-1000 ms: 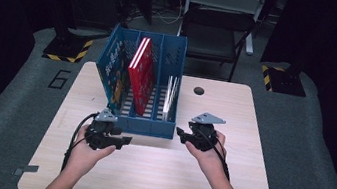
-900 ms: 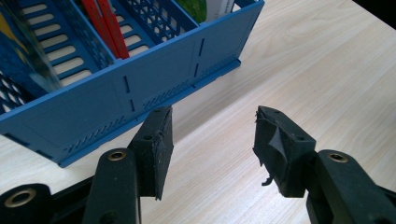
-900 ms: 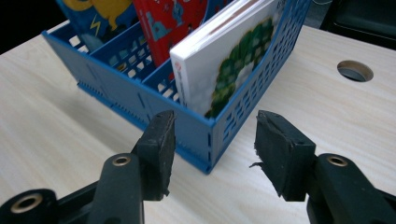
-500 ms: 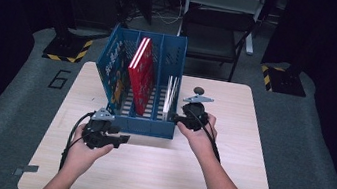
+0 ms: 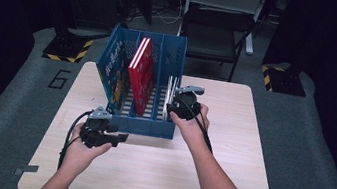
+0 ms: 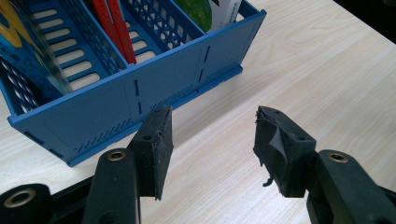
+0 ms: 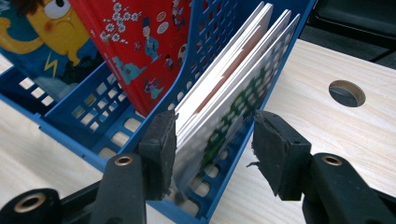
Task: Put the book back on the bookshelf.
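A blue three-slot file rack [image 5: 149,126] stands on the wooden table [image 5: 227,159]. A blue picture book [image 5: 114,73] leans in its left slot, a red book [image 5: 142,73] in the middle slot, and thin white books [image 5: 172,92] stand in the right slot. My right gripper [image 5: 174,109] is open at the rack's right slot, its jaws astride the white books [image 7: 224,107] and the rack's side wall [image 7: 275,79]. My left gripper [image 5: 117,139] is open over bare table in front of the rack's front wall [image 6: 140,100], holding nothing.
A round hole [image 7: 346,92] is cut in the tabletop to the right of the rack. A dark chair [image 5: 212,40] stands behind the table. Dark grey floor with a number 6 [image 5: 60,78] and striped hazard tape [image 5: 66,54] surrounds the table.
My right gripper moved forward and left from the open table to the rack's right slot and now straddles the white books. My left gripper shifted only slightly.
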Tool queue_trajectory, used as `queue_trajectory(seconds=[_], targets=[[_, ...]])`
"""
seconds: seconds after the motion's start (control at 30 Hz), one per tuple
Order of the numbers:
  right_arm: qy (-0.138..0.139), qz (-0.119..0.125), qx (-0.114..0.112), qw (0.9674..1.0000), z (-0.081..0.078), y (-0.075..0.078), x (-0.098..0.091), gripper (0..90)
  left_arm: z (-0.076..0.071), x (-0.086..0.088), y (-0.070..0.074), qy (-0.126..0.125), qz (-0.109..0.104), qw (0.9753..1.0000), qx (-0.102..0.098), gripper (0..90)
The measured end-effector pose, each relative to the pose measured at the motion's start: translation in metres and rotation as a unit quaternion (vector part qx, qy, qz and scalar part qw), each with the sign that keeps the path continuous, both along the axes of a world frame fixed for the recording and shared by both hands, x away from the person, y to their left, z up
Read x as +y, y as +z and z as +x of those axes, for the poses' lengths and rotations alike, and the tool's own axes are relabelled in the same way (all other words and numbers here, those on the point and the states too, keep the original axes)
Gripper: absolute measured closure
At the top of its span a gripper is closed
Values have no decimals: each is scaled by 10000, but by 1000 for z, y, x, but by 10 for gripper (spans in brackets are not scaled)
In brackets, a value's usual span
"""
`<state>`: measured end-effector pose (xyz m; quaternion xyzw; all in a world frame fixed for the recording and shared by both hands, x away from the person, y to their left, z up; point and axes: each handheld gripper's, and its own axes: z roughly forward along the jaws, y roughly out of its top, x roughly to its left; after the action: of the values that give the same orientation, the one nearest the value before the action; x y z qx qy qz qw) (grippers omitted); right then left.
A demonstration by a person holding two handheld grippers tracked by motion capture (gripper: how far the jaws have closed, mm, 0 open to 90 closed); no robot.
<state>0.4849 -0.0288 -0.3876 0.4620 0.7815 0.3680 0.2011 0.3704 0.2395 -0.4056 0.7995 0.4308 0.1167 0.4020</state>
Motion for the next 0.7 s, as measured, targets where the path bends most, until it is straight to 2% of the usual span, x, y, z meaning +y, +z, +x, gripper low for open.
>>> queue_trajectory(seconds=[0.13,0.23,0.37,0.53,0.7], targets=[[-81,14,66,9999,7,-1,5,484,1,1,0,-6,77,10000,-21,468],[-60,-47,29,10000,10,-1,9,482,0,1,0,-2,67,10000,-10,468],[-103,-39,123,9999,12,-3,15,471,0,1,-1,25,48,10000,-48,468],[-108,59,156,9998,18,-4,21,467,0,1,-1,57,0,10000,-40,466],[-163,-187,200,9995,22,-5,27,467,0,3,0,58,0,10000,-21,466]])
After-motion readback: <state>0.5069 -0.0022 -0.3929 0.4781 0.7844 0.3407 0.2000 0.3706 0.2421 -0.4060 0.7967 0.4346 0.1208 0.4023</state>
